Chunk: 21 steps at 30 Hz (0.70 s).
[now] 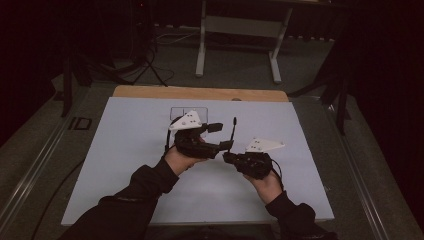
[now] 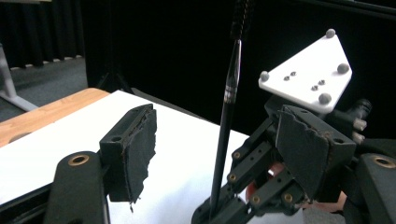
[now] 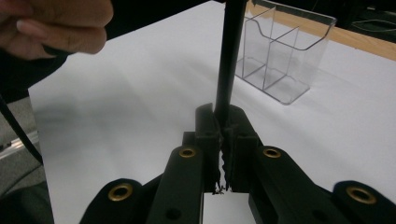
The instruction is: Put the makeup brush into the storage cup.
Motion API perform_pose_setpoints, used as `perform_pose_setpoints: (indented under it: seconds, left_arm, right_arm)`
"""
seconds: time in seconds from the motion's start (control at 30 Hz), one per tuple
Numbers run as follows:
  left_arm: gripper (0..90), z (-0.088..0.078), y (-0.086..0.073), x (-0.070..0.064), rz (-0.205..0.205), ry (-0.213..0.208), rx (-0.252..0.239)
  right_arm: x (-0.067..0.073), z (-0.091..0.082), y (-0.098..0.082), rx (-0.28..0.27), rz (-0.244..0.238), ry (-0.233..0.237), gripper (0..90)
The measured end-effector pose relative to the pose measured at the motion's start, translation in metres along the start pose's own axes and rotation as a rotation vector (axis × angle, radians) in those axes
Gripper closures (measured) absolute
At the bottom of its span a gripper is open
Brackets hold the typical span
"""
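A thin black brush (image 1: 233, 131) stands upright, its lower end clamped between the shut pads of my right gripper (image 1: 227, 157). In the right gripper view the brush (image 3: 229, 60) rises straight out of the gripper (image 3: 220, 135). My left gripper (image 1: 221, 136) is open, one jaw on each side of the brush. In the left gripper view the brush (image 2: 229, 121) stands in the gap of that gripper (image 2: 222, 151) and touches neither pad, with bristles at its top end. The right gripper (image 2: 212, 215) and its white plate (image 2: 308, 70) show just behind.
A clear plastic organizer (image 3: 285, 51) with compartments stands on the white mat (image 1: 125, 165) toward the back (image 1: 199, 110), partly behind the left gripper. A wooden table edge (image 1: 200, 93) runs beyond the mat. A table frame (image 1: 240, 30) and dark stands are on the floor farther off.
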State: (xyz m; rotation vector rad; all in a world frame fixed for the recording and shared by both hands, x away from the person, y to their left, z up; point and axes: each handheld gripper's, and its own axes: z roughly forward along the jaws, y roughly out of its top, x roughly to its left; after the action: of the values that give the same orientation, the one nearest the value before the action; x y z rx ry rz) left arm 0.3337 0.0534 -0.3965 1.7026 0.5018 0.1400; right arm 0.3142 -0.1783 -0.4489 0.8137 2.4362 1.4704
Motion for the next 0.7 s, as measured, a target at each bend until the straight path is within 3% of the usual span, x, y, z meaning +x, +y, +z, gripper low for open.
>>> perform_pose_setpoints:
  seconds: [0.2,0.23,0.33,0.4,0.53,0.7]
  left_arm:
    - [47.6,0.003,0.0029,0.0021,-0.016,0.007,-0.017]
    - [57.4,0.0032,0.0035,0.0032,-0.026,-0.012,-0.017]
    - [64.9,0.0044,0.0046,0.0048,-0.025,-0.055,-0.009]
    - [73.2,0.0056,0.0051,0.0051,-0.022,-0.052,0.004]
    - [80.1,0.007,0.006,0.0056,-0.02,-0.072,0.021]
    - [84.5,0.008,0.0061,0.0056,-0.003,-0.063,0.033]
  right_arm:
    - [0.0038,0.0039,-0.0017,0.012,-0.007,0.016,85.7]
    - [0.0045,0.005,-0.0024,0.019,-0.016,0.015,85.7]
    - [0.005,0.0057,-0.0027,0.026,-0.022,0.016,85.7]
    - [0.0051,0.0059,-0.0027,0.029,-0.028,0.014,85.7]
    - [0.0044,0.0065,-0.0032,0.031,-0.023,0.015,85.7]
    - [0.003,0.0063,-0.0036,0.03,-0.017,0.012,85.7]
